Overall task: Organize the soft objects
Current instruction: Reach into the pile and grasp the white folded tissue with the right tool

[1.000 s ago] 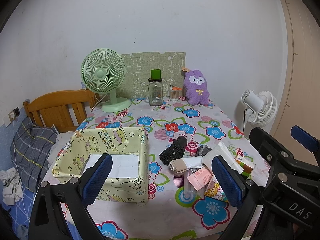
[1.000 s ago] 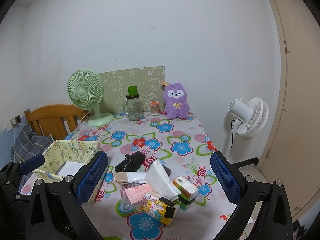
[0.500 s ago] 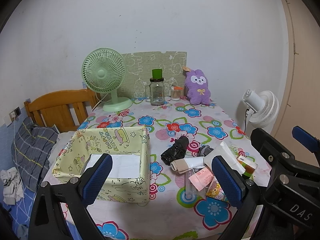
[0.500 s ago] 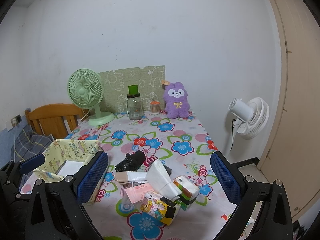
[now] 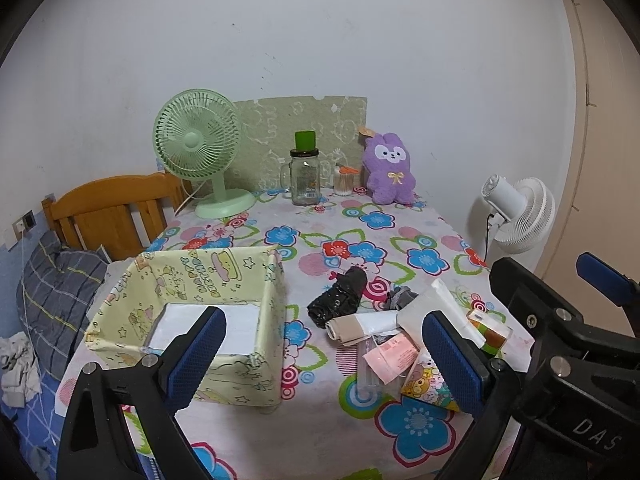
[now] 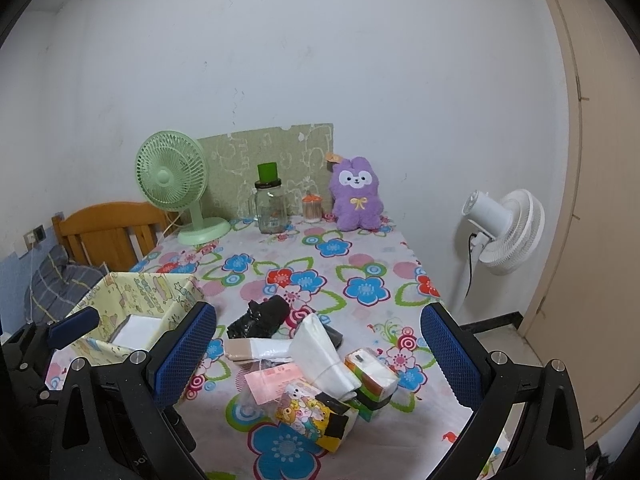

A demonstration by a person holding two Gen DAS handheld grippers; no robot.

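Note:
A pale yellow cartoon-print box [image 5: 264, 312] [image 6: 132, 292] stands open on the table's left, a white sheet lying inside. To its right lies a heap of soft items: a black bundle [image 5: 338, 298] [image 6: 260, 318], a beige-and-white roll [image 5: 360, 326] [image 6: 256, 348], a white tissue pack [image 5: 436, 314] [image 6: 320, 356], a pink packet [image 5: 392, 358] [image 6: 274, 380] and a yellow cartoon pack [image 6: 312, 416]. My left gripper [image 5: 320, 356] hovers open before the box and heap. My right gripper [image 6: 316, 358] is open above the heap's near side. Both hold nothing.
At the table's far end stand a green desk fan [image 5: 200, 152], a glass jar with green lid [image 5: 305, 176], a small toothpick jar [image 5: 345, 180] and a purple plush rabbit [image 5: 390, 170]. A white floor fan [image 6: 504, 232] is on the right, a wooden chair [image 5: 108, 212] on the left.
Both views have drifted very slightly; the table's items sit where they were. Both grippers stay open and empty.

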